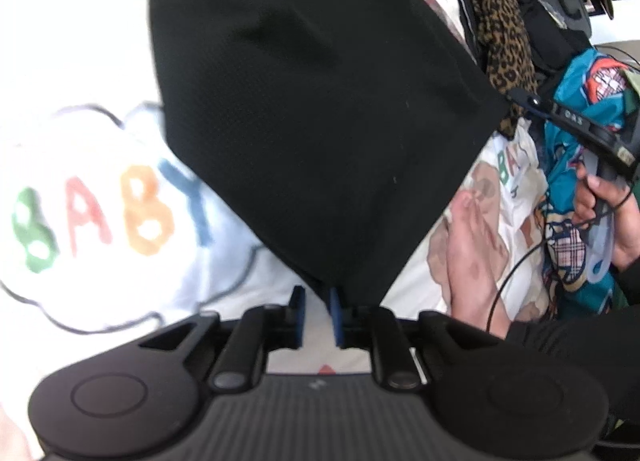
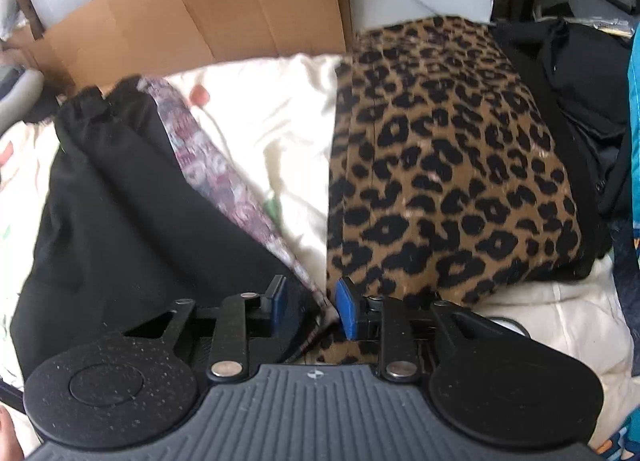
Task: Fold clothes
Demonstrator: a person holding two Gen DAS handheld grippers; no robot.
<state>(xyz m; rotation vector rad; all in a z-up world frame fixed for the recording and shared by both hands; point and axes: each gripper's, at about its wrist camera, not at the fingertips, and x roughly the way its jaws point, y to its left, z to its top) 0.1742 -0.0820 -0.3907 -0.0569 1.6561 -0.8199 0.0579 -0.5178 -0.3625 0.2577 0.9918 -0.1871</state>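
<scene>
A black garment (image 1: 312,101) lies spread over a white bedsheet (image 1: 80,61), its near corner ending at the tips of my left gripper (image 1: 317,311). The blue pads stand slightly apart with white sheet showing between them, so this gripper is open. At the garment's right corner sits my right gripper (image 1: 520,95), held by a hand (image 1: 600,201). In the right wrist view the right gripper (image 2: 310,307) is open, its pads apart over the edge of the black garment (image 2: 120,201) and a floral strip (image 2: 216,165).
A folded leopard-print garment (image 2: 440,161) lies right of the black one, with dark clothes (image 2: 580,101) beyond it. A teal patterned cloth (image 1: 580,181) is heaped at the right. The person's bare foot (image 1: 468,245) rests on the sheet. Cardboard (image 2: 200,9) stands behind.
</scene>
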